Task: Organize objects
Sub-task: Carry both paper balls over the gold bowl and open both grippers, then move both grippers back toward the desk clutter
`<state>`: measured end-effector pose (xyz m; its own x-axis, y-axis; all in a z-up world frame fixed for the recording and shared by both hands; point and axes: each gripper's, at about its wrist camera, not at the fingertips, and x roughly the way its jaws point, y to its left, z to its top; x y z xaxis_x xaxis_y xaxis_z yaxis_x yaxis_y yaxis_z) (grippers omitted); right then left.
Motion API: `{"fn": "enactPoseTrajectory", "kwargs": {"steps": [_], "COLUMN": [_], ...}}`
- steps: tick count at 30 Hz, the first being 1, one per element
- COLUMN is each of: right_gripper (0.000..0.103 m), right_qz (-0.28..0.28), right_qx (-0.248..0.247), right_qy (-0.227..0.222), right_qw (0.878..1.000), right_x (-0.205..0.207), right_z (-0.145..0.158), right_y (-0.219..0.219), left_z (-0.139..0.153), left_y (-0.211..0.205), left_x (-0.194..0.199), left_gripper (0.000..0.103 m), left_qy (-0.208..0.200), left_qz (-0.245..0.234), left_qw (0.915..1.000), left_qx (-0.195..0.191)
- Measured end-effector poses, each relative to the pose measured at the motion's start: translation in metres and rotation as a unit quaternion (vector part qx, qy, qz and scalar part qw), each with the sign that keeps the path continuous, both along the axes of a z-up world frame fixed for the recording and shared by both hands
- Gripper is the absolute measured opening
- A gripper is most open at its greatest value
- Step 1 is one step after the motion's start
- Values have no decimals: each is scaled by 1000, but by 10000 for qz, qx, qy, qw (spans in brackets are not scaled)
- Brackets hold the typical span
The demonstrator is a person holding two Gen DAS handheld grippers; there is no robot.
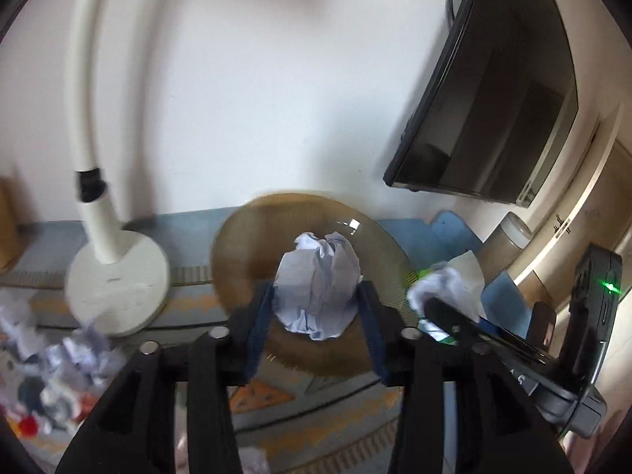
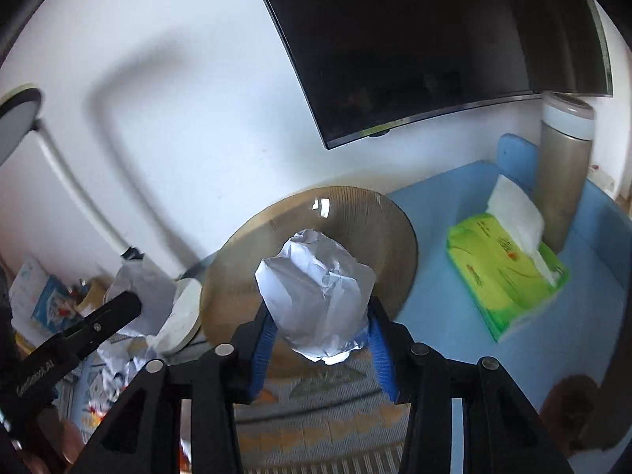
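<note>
1. Blue-padded, our left hand-held gripper (image 1: 316,308) is clamped on a crumpled paper ball (image 1: 316,288); our right hand-held gripper (image 2: 318,316) is clamped on another paper wad (image 2: 316,296).
2. We judge both are mid-carry above the amber glass plate (image 1: 245,237); next comes lowering and letting go.
3. Each ball looks white, creased, light and easily crushed.
4. More scraps (image 1: 59,359) litter the counter (image 1: 316,434) near the lamp base (image 1: 116,288).

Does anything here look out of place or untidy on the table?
Yes. Several crumpled papers lie scattered beside the base of the white lamp, a loose pile and not sorted. Each gripper, left gripper and right gripper, holds one crumpled paper ball over the brown glass plate.
</note>
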<state>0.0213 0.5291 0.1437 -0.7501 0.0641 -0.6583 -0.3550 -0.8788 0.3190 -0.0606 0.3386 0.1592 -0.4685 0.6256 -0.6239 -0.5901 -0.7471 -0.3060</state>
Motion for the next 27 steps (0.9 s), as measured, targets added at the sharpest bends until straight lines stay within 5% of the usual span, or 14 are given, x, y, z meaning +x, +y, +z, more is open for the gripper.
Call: {"fn": "enactPoseTrajectory", "kwargs": {"steps": [1,2,6,13,19,21,22,27], "right_gripper": [60,63,63,64,66,66,66,66], "right_qz": [-60,-66,37,740,1387,1451,1469,581], "right_qx": [-7,-26,123,383,538,486,447,1078], "right_qy": [-64,-32,166,392,489,377,236,-505], "right_qw": [10000,10000,9998,9957,9877,9875,9879,9912], "right_x": [-5,-8,7,45,69,67,65,50], "right_z": [-2,-3,2,15,19,6,-10,-86], "right_y": [3,7,4,-40,-100,-111,-117,-118], "left_z": [-4,-9,-11,32,81,88,86,7], "left_y": [4,7,-13,-104,-207,-234,-246,-301], "left_x": [-5,-11,-13,32,82,95,101,120], "left_gripper": [69,75,76,76,77,93,102,102], "left_qy": [-51,-137,-287,201,868,1078,1182,1047], "left_qz": [85,186,171,401,1022,1359,1530,2225], "left_qw": [9999,9996,9993,9965,9902,9848,9811,9684], "left_qx": [-102,-137,185,711,400,113,-2,-412]}}
